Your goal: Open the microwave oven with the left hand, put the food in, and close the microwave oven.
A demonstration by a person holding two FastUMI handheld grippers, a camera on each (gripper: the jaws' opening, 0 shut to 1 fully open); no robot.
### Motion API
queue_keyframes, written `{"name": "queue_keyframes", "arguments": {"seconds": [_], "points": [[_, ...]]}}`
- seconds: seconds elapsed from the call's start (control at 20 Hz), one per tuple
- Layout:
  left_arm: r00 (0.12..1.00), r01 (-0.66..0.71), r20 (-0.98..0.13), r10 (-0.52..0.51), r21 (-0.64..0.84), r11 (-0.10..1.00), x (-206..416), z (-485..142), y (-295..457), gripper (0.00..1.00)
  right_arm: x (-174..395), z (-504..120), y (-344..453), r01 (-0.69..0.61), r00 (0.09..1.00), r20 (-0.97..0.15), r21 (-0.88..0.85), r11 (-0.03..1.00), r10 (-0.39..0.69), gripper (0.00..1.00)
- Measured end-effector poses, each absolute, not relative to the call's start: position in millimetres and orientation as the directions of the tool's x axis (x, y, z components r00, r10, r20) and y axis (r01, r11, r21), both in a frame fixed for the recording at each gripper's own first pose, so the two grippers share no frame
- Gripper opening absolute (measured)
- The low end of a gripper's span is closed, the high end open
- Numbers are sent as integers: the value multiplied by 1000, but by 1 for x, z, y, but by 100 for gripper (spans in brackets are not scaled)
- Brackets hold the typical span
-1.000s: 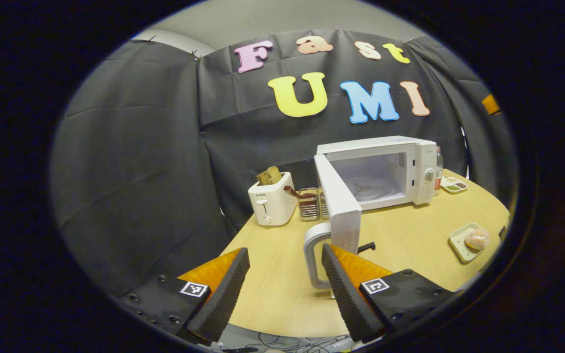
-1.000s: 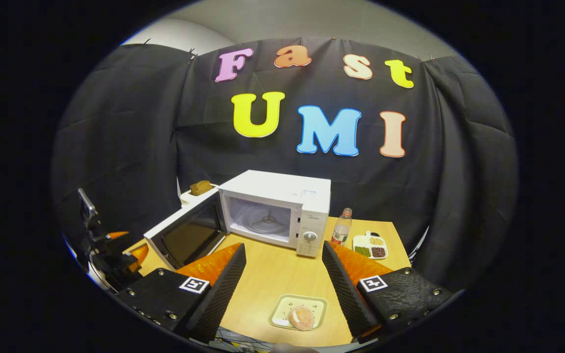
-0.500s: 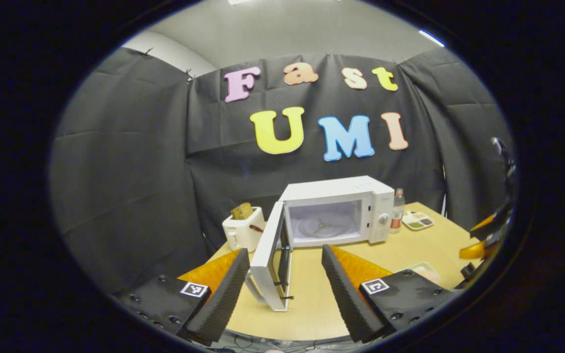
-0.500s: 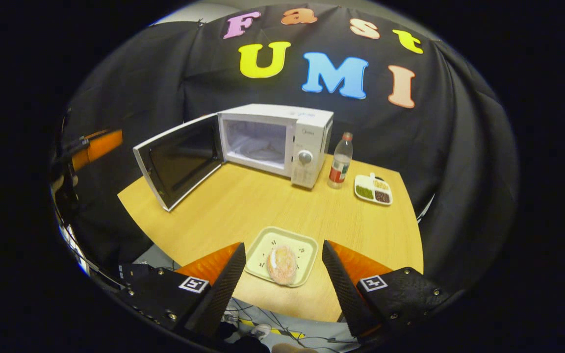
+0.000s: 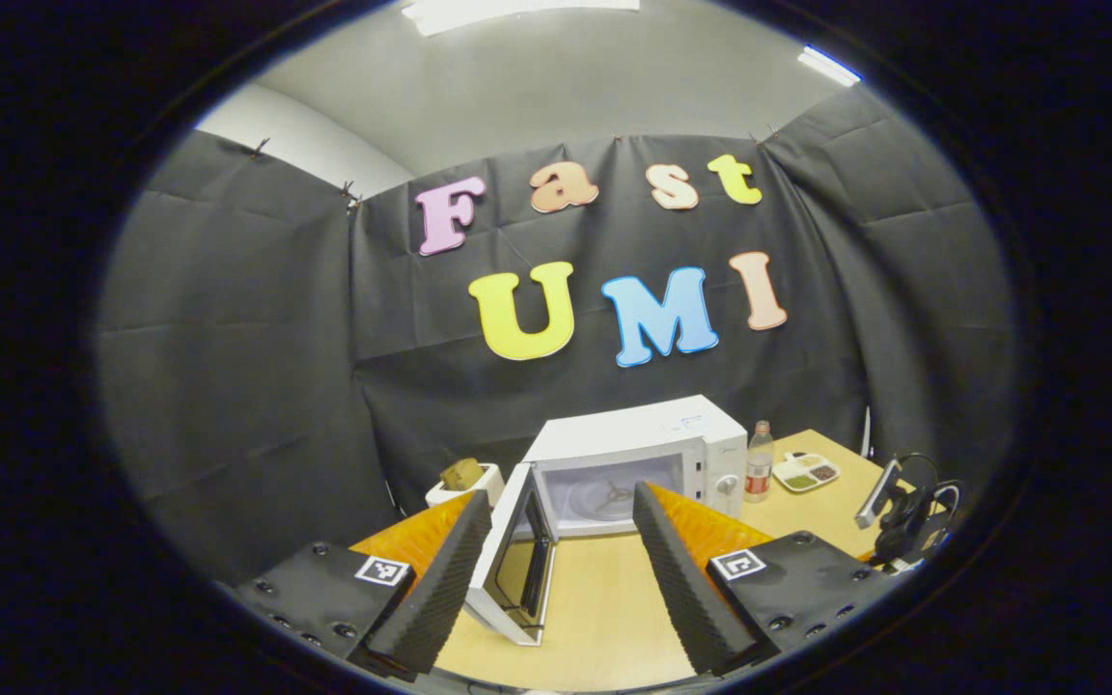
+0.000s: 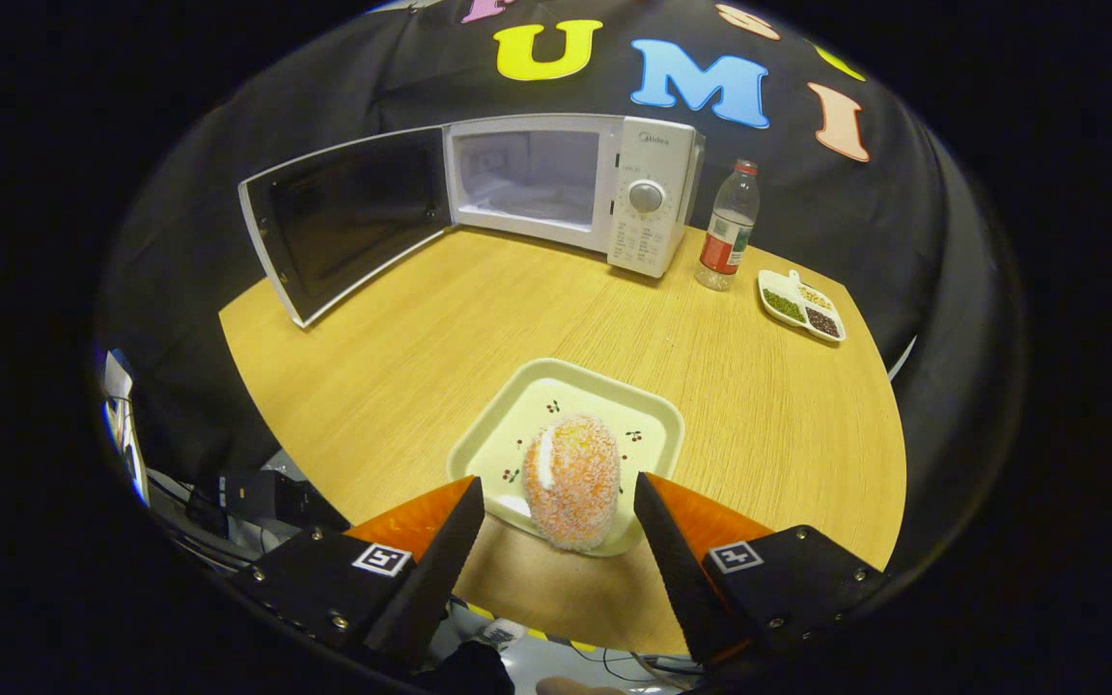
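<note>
On the worktop [image 6: 402, 357]: one microwave [image 6: 570, 183], one bottle [image 6: 728, 227], one divided dish [image 6: 800, 305], one tray [image 6: 568, 425], one bun [image 6: 570, 480], one toaster [image 5: 461, 480].

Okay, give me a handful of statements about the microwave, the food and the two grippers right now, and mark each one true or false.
1. The microwave door stands open. True.
2. The food lies inside the microwave. False: it sits on a tray on the table, outside the oven.
3. The right gripper has its fingers apart, one on each side of the food. True.
4. The right gripper is clamped on the food. False: gaps show between both fingers and the food.
5. A bottle stands beside the microwave's control panel. True.
6. The left gripper grips the door. False: its fingers are spread with nothing held, back from the door.
</note>
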State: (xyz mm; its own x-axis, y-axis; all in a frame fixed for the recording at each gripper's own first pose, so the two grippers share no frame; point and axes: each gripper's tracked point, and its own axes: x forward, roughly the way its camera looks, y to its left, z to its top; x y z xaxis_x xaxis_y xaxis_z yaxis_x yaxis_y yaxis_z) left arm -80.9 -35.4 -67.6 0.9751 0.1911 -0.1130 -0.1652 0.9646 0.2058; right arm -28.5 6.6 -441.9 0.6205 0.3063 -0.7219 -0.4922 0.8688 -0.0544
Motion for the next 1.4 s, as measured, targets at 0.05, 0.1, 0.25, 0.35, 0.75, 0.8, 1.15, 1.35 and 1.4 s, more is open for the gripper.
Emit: {"name": "queue_keyframes", "arguments": {"seconds": [0.05, 0.1, 0.25, 0.35, 0.75, 0.8, 1.15, 1.35, 1.4], "points": [[976, -161, -112, 186, 199, 967, -80, -65, -37, 100, -22, -448, 7, -492, 609, -733, -49, 869, 303, 96], [978, -158, -105, 180, 188, 969, -77, -61, -40, 99, -16, -455, 10, -492, 600, -740, -42, 870, 304, 96], [980, -148, -113, 166, 156, 977, -70, -63, -39, 100, -9, -469, 14, -489, 575, -768, -46, 871, 282, 96], [979, -150, -114, 167, 145, 978, -65, -63, -32, 100, -7, -475, 18, -493, 558, -780, -36, 869, 284, 96], [981, -132, -121, 150, 148, 980, -50, -65, -13, 100, -8, -478, 17, -497, 492, -831, -23, 868, 259, 60], [982, -127, -123, 145, 142, 982, -48, -65, -12, 100, -8, -477, 18, -510, 477, -836, -13, 860, 271, 59], [979, -112, -153, 132, 131, 985, -38, -85, 14, 98, 15, -409, 49, -418, 502, -763, 199, 886, 408, 59], [977, -106, -172, 129, 137, 985, -33, -94, 37, 97, 40, -349, 103, -362, 546, -648, 390, 847, 531, 59], [977, -102, -174, 124, 131, 986, -30, -95, 42, 94, 50, -337, 118, -348, 562, -619, 425, 836, 548, 59]]}}
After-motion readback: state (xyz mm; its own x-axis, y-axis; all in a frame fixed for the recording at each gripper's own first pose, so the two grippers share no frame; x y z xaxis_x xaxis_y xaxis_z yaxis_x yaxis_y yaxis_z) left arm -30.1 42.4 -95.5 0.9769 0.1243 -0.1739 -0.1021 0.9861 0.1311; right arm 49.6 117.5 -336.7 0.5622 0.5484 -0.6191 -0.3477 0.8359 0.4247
